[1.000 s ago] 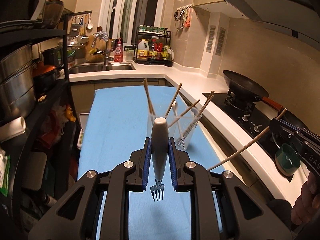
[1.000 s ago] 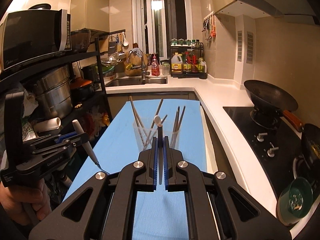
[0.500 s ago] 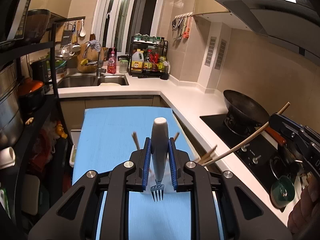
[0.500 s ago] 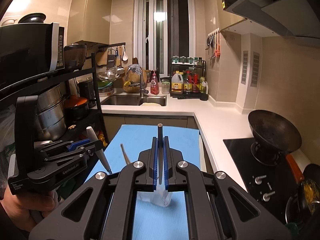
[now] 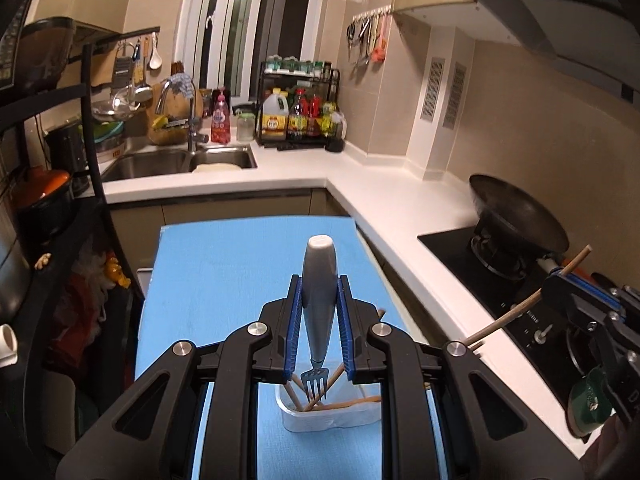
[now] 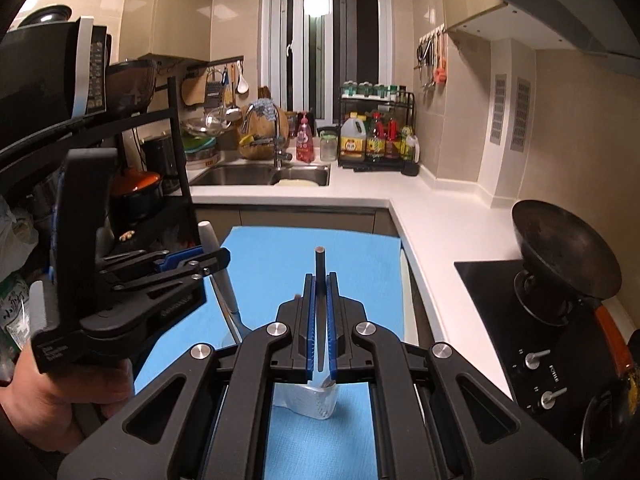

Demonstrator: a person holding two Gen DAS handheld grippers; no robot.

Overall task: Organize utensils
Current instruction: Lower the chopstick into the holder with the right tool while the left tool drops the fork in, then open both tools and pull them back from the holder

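Observation:
My left gripper [image 5: 319,312] is shut on a grey-handled fork [image 5: 318,304], held upright with its tines down just above a clear plastic cup [image 5: 332,416] that holds several wooden chopsticks. The cup stands on a blue mat [image 5: 240,264]. My right gripper [image 6: 319,320] is shut on one chopstick [image 6: 320,268], held upright over the same cup [image 6: 312,400]. In the left wrist view the right gripper [image 5: 576,292] shows at the right with its chopstick [image 5: 516,316] slanting down toward the cup. In the right wrist view the left gripper [image 6: 208,260] shows at the left with the fork.
A white counter [image 5: 400,200] runs along the back and right. A sink [image 5: 180,160] and a bottle rack [image 5: 300,120] stand at the back. A black wok [image 5: 516,212] sits on the hob. A dark shelf rack [image 5: 48,200] with pots stands at the left.
Both grippers have moved forward and over the cup, which has slid to the bottom of both views. The fork tines now hang just above the cup's rim.

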